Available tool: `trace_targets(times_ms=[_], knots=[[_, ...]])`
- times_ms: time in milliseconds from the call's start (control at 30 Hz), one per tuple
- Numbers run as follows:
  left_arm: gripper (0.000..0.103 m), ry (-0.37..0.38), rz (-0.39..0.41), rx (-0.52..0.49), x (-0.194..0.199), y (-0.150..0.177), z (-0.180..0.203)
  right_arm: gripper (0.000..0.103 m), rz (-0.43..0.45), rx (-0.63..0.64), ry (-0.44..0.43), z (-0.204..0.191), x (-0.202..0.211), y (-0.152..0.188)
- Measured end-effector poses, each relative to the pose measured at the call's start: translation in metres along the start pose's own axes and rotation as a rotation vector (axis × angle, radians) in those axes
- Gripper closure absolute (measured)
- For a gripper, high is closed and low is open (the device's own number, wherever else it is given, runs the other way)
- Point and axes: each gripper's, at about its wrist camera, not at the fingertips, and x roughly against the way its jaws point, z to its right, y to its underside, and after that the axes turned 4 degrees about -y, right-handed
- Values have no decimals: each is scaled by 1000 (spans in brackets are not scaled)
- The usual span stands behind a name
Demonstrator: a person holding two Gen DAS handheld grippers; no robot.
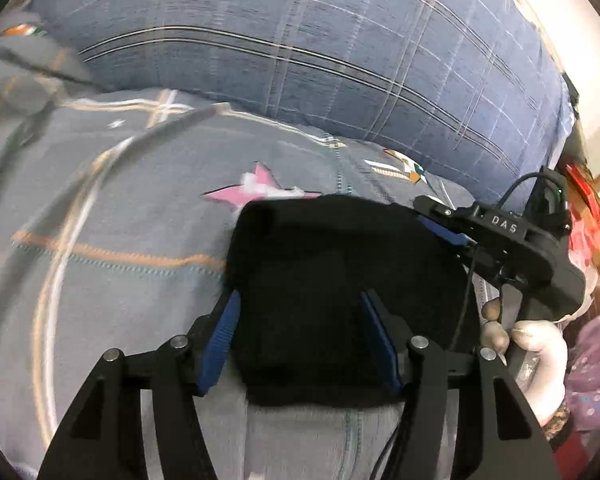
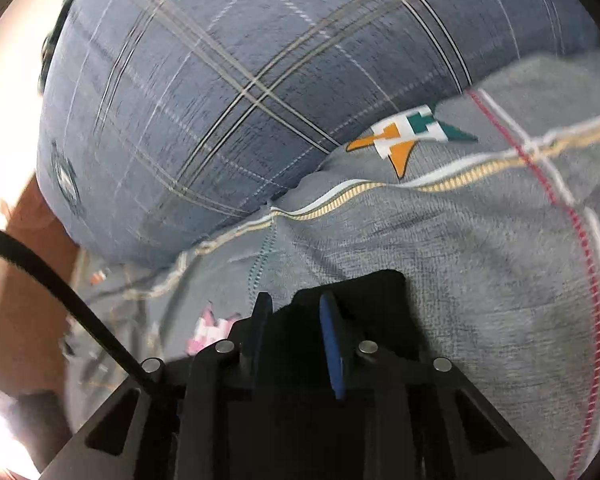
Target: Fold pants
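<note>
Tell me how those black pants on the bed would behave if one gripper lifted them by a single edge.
The black pants look like soft cloth folded into a compact block, so they would probably droop and unfold rather than stay flat. They seem light, lying on the grey bedspread without visibly denting it. Slipping seems unlikely, given the ribbed blue pads.

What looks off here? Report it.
Nothing stands out. The black pants lie as a compact bundle on the grey bedspread below the blue pillow, between the left gripper pads; right gripper sits at their edge.
</note>
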Motion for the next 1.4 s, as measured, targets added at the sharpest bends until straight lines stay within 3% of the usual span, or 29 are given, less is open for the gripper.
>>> trace_targets(times_ms=[67, 133, 167, 267, 367, 400, 467, 600, 733, 933, 1000, 1133, 1333, 1400], knots=[[43, 33, 45, 25, 22, 1, -6, 72, 23, 61, 63, -12, 11, 2], [43, 37, 78, 17, 35, -4, -3, 57, 73, 120, 68, -28, 28, 10], [42, 34, 78, 10, 35, -8, -1, 54, 89, 142, 62, -35, 34, 15], [42, -9, 46, 24, 14, -24, -3, 54, 104, 214, 56, -54, 51, 46], [42, -80, -74, 72, -34, -34, -10, 54, 90, 245, 88, -56, 56, 84], [40, -48, -109, 121, -49, -31, -18, 54, 92, 267, 120, -54, 56, 97], [36, -5, -86, 163, -46, -29, -25, 53, 100, 339, 176, -53, 51, 113], [36, -18, -71, 122, -26, -22, -22, 47, 95, 477, 233, -61, 47, 119], [37, -58, 41, 38, 29, -1, -15, 44, 162, 414, 183, -66, 76, 122], [35, -151, 241, -15, 101, 57, 2, 32, 247, 440, 209, -77, 125, 175], [32, -207, 321, -37, 123, 79, 13, 30, 258, 422, 213, -78, 137, 195], [13, -296, 477, -26, 166, 119, 23, 27, 243, 390, 191, -81, 153, 222], [13, -310, 467, 47, 187, 132, -4, 30, 176, 436, 127, -95, 153, 231], [13, -305, 456, 87, 188, 133, -16, 47, 145, 456, 104, -100, 143, 221]])
